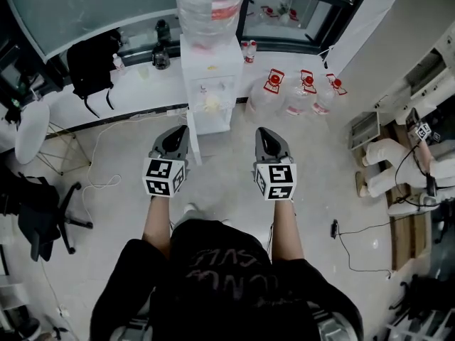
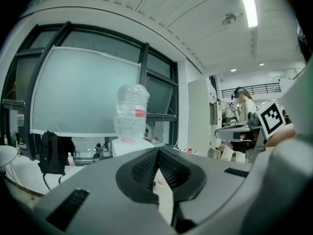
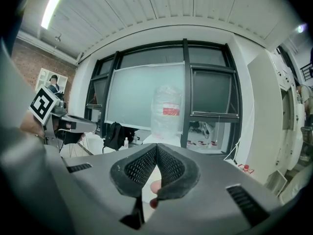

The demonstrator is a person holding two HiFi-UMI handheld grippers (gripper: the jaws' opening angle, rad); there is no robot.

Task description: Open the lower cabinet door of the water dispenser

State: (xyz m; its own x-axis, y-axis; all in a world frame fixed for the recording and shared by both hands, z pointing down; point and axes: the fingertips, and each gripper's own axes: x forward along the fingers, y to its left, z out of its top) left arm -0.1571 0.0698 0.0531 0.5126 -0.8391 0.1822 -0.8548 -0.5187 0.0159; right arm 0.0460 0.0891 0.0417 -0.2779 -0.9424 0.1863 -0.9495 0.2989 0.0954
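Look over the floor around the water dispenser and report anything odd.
No spill or damage shows. A loose white cable trails over the floor left of the water dispenser, a trip hazard. A white panel juts from its lower left edge toward the person, apparently the cabinet door standing open.

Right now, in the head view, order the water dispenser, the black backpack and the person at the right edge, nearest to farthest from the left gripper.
1. The water dispenser, just ahead of the left gripper.
2. The black backpack, ahead at the left.
3. The person, far right edge.
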